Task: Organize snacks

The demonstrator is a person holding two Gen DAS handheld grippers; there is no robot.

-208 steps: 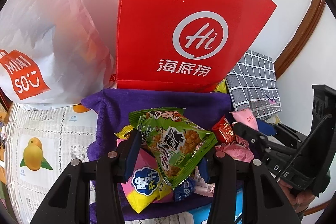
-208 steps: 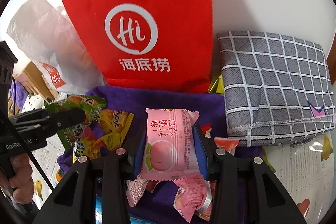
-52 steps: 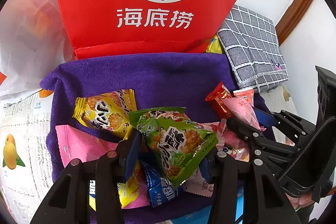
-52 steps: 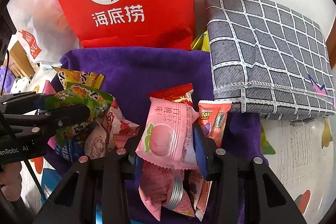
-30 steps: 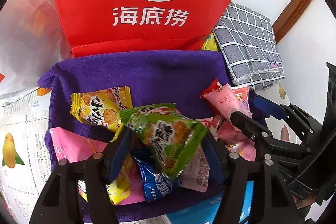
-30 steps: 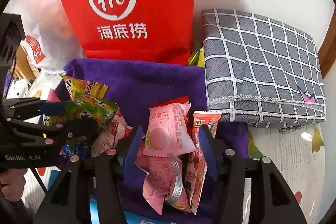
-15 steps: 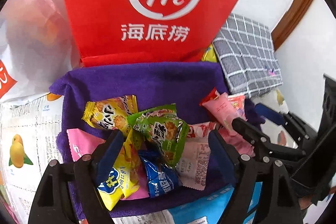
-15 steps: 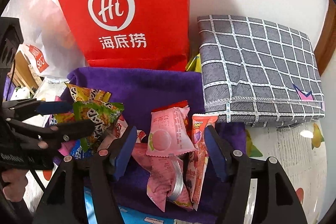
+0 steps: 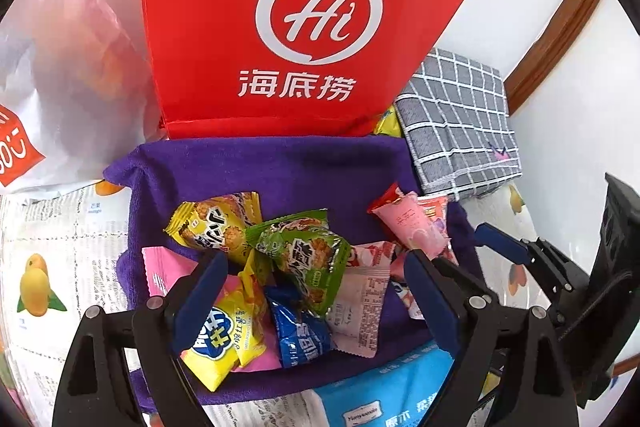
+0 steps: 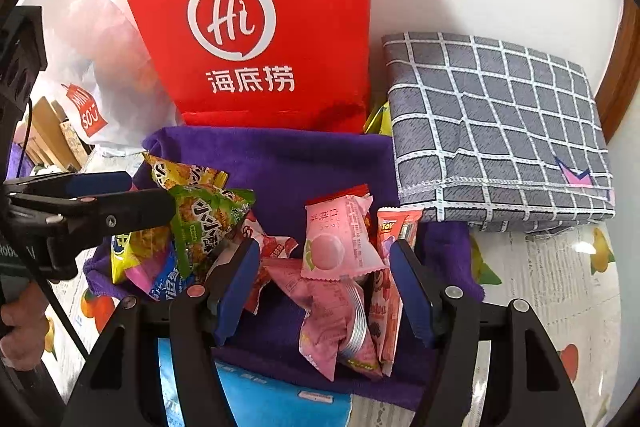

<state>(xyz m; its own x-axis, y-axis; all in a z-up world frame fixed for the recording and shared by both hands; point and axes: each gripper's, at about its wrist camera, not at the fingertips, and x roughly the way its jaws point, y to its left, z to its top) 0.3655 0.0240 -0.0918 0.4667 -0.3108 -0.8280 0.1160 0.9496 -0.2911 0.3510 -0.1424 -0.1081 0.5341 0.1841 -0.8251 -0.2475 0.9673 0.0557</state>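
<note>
On the purple towel (image 9: pixel 280 167) spread over the counter (image 9: pixel 52 227), the snacks lie in two loose groups. To the left sit the green rice-cracker packet (image 9: pixel 308 255), a yellow cracker packet (image 9: pixel 216 223), a yellow-and-blue pouch (image 9: pixel 224 343) and a blue packet (image 9: pixel 300 339). To the right lie the pink peach candy packet (image 10: pixel 340 239), another pink wrapper (image 10: pixel 332 315) and a red-orange stick pack (image 10: pixel 394 267). The left claw (image 9: pixel 316 295) is spread wide and empty above its pile; the right claw (image 10: pixel 320 287) is likewise apart, gripping nothing. Sorting seems partly done: groups exist, yet they overlap untidily, and nothing appears to be in the red Haidilao bag (image 9: pixel 304 27) behind, if that is the destination.
</note>
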